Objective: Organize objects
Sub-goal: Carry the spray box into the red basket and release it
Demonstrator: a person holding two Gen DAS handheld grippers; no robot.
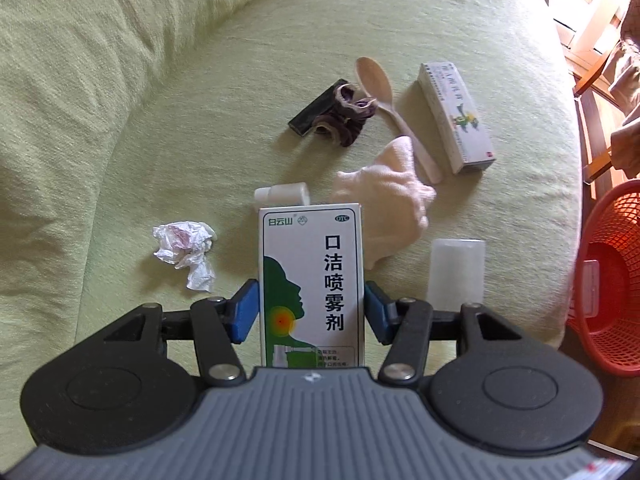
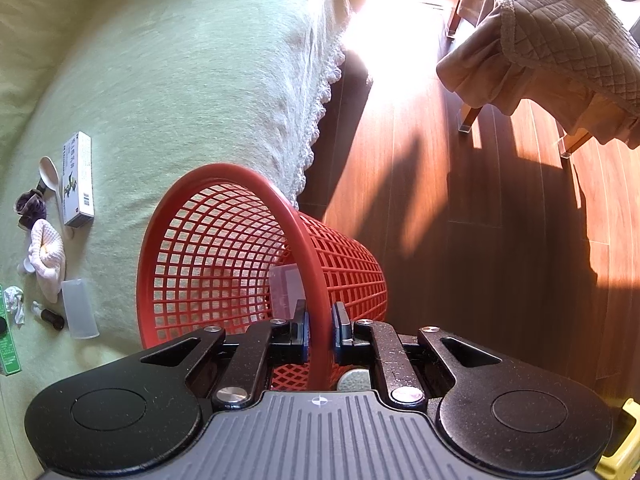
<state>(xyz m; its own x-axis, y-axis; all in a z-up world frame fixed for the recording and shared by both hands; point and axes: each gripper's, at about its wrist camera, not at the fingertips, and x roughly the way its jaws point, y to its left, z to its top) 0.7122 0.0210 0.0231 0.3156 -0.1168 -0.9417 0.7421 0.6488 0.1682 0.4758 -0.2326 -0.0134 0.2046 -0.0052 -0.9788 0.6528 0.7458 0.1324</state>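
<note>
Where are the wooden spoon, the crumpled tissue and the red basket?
wooden spoon (image 1: 370,74): left wrist view, on its bowl.
crumpled tissue (image 1: 185,250): left wrist view, middle of the wad.
red basket (image 2: 256,178): right wrist view, on the far rim.

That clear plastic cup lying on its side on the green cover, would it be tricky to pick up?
The clear plastic cup looks thin and empty, so probably light and easily squashed. Lying on its side, it may roll if nudged. Its smooth wall could slip.
</note>
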